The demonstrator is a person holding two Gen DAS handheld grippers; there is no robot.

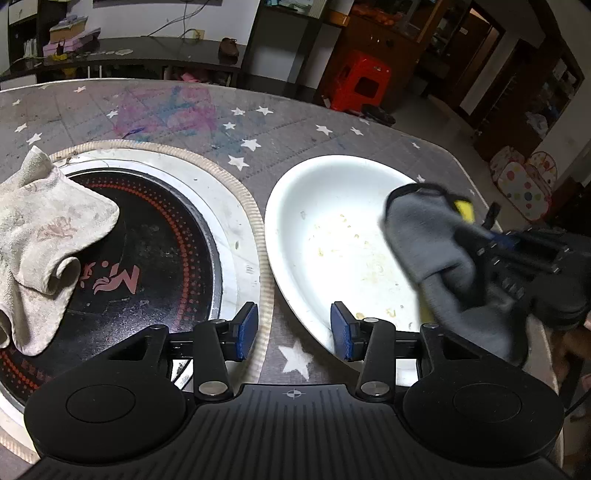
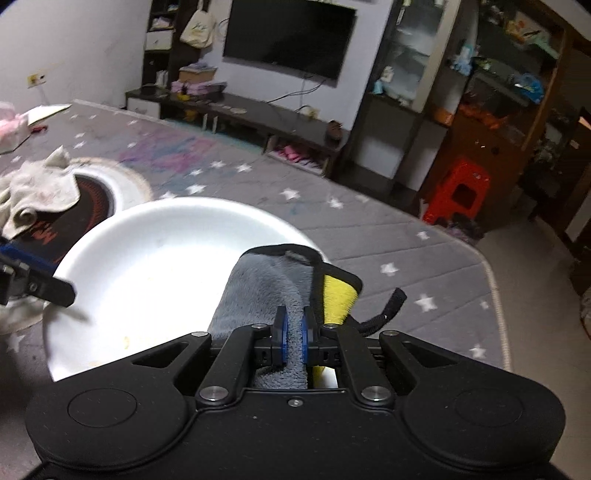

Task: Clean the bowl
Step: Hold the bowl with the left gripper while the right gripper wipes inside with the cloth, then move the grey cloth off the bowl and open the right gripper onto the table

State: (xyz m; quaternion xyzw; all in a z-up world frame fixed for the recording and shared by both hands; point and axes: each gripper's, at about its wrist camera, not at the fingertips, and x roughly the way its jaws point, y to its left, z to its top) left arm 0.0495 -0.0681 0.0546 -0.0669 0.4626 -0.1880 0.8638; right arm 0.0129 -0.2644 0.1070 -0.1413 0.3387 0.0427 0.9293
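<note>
Right tool point(image 2: 293, 334) clamped on grey-and-yellow plush cloth point(image 2: 266, 284) over shallow white ceramic bowl point(image 1: 332, 236); left tool point(image 1: 293, 330) spread apart astride bowl's near rim on star-patterned worktop point(image 1: 295, 122).

I see a white wall with a dark TV point(image 2: 290, 35), a low black console point(image 2: 240, 114), dark shelving point(image 2: 413, 85), and a red stool point(image 2: 460, 194).

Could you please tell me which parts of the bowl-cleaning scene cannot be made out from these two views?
- Bowl floor under the grey cloth: covered in both views, so residue there is unknown.
- Bowl's near rim: hidden by the left gripper in the left view and by the right gripper in the right view.
- Cloth and right gripper: motion-blurred in the left view.
- Beige rag: cut off by the left edge.
</note>
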